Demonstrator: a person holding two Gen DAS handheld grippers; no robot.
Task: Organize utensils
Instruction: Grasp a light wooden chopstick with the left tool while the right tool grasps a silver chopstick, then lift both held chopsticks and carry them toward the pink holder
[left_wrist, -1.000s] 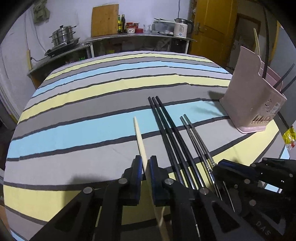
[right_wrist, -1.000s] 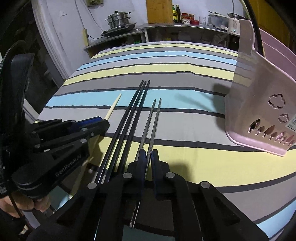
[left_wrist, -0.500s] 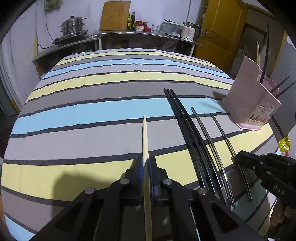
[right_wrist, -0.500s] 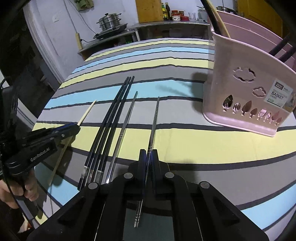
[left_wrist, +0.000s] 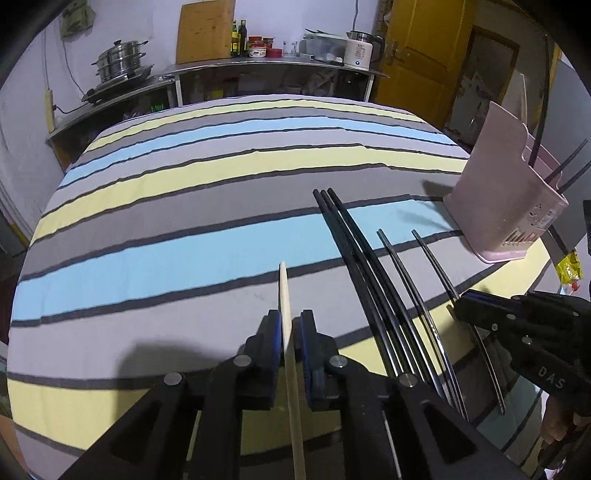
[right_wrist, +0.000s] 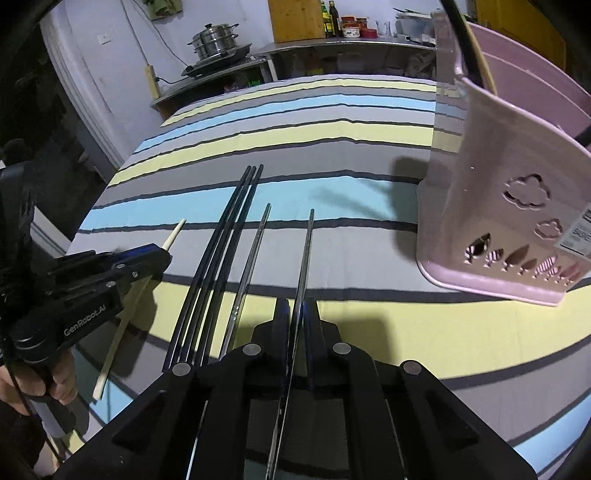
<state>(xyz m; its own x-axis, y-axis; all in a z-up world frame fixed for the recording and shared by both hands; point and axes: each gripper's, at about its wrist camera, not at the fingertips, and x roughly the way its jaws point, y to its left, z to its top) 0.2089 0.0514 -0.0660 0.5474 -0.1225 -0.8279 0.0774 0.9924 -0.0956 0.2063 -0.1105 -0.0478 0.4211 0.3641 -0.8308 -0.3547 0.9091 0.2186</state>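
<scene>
Since the earlier frame both tools have clamped: left tool (left_wrist: 287, 336) on the wooden chopstick (left_wrist: 284, 291), right tool (right_wrist: 295, 317) on a metal chopstick (right_wrist: 306, 251), long axes pointing far, pink basket (right_wrist: 517, 206) far right, nearer the right tool.

Six chopsticks are lying out over the striped tablecloth (left_wrist: 184, 236): three black chopsticks (right_wrist: 229, 236) bunched together, two metal chopsticks (right_wrist: 255, 254), and one wooden chopstick (left_wrist: 285, 306). One pink utensil basket (right_wrist: 498, 206) is standing nearby, and two grippers, left gripper (left_wrist: 290, 334) and right gripper (right_wrist: 295, 317), are working.
</scene>
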